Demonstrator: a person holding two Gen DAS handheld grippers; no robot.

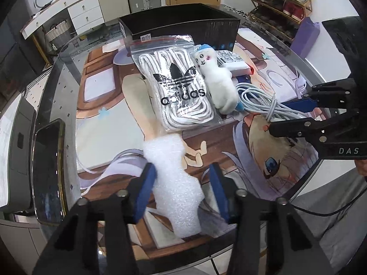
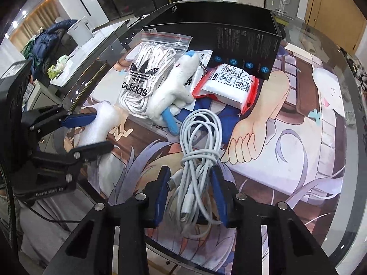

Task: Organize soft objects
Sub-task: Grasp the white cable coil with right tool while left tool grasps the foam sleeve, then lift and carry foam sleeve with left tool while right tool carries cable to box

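Observation:
A white foam piece (image 1: 174,183) lies on the printed mat, and my left gripper (image 1: 181,171) is shut on it, its blue pads at the foam's sides. In the right wrist view this gripper (image 2: 104,130) pinches the foam (image 2: 101,123) at the left. My right gripper (image 2: 190,174) is shut on a coiled white cable (image 2: 199,142); the left wrist view shows it (image 1: 277,116) clamped on the cable (image 1: 257,98). A white plush toy (image 1: 220,80) lies between the cable and a zip bag of white laces (image 1: 176,87).
A black box (image 1: 179,25) stands open behind the items. A white packet with red edges (image 2: 229,84) lies in front of it. A phone (image 1: 48,169) rests at the glass table's left edge. The printed mat (image 2: 298,114) covers the tabletop.

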